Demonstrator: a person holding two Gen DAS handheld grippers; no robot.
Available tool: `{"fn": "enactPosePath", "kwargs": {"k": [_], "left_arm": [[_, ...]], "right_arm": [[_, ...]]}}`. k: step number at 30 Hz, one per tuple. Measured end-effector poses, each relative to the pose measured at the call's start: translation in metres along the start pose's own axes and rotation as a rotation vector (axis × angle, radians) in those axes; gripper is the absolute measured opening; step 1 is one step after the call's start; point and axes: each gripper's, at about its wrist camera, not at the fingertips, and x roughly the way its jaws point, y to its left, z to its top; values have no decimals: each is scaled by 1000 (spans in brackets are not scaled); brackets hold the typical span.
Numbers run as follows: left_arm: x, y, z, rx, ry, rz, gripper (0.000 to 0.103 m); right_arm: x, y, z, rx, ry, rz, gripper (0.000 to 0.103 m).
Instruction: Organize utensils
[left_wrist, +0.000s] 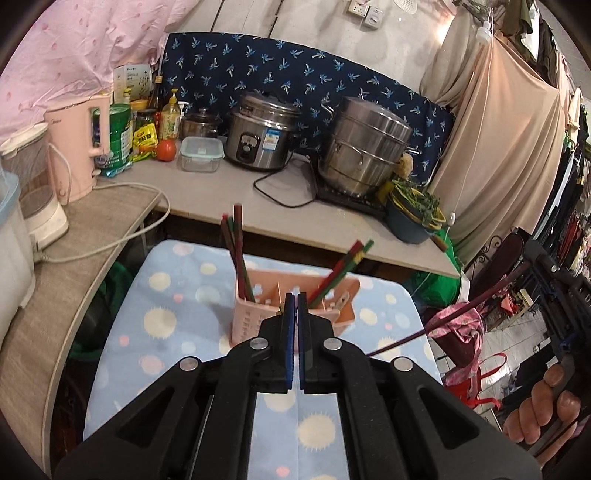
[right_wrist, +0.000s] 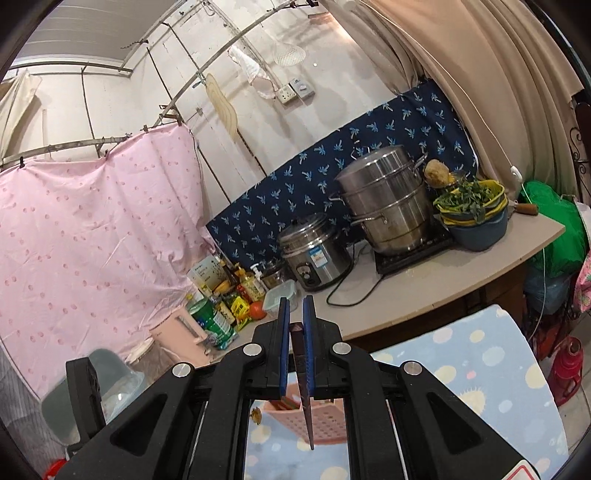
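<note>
Blue-padded right gripper (right_wrist: 296, 325) is closed on a single dark maroon chopstick (right_wrist: 303, 398); the pads pinch its upper end, and in the right wrist view the stick's long axis runs steeply down between the fingers, tapered tip lowest and hanging over the pink utensil caddy (right_wrist: 314, 421). Seen from the left wrist camera, the same chopstick (left_wrist: 443, 321) shows as a long slanted line, high end toward the right gripper body at the frame's right edge, low end toward the caddy side. A hand (left_wrist: 546, 406) grips that device's handle. Left gripper (left_wrist: 296, 308) is fully closed with nothing between its pads, aimed at the caddy (left_wrist: 295, 310). The caddy stands on a blue spotted cloth (left_wrist: 177, 295) over a small table. Two bundles of red and green chopsticks stand in it: the left bundle (left_wrist: 236, 254) nearly upright, tips up; the right bundle (left_wrist: 343, 269) leaning up and to the right. Behind, a grey counter (left_wrist: 229, 192) carries a rice cooker (left_wrist: 258, 136) and a steel steamer pot (left_wrist: 362, 155).
</note>
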Motion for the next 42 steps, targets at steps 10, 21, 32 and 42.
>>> {"fn": "enactPosePath", "kwargs": {"k": [10, 21, 32, 42], "left_arm": [[57, 13, 21, -7, 45, 48, 1], [99, 29, 7, -34, 114, 67, 1], [104, 31, 1, -38, 89, 84, 6], [74, 26, -10, 8, 18, 194, 34]], "right_arm": [[73, 5, 10, -26, -5, -14, 7], [132, -20, -41, -10, 163, -43, 7], [137, -27, -52, -14, 215, -47, 13], [101, -12, -69, -116, 272, -59, 20]]}}
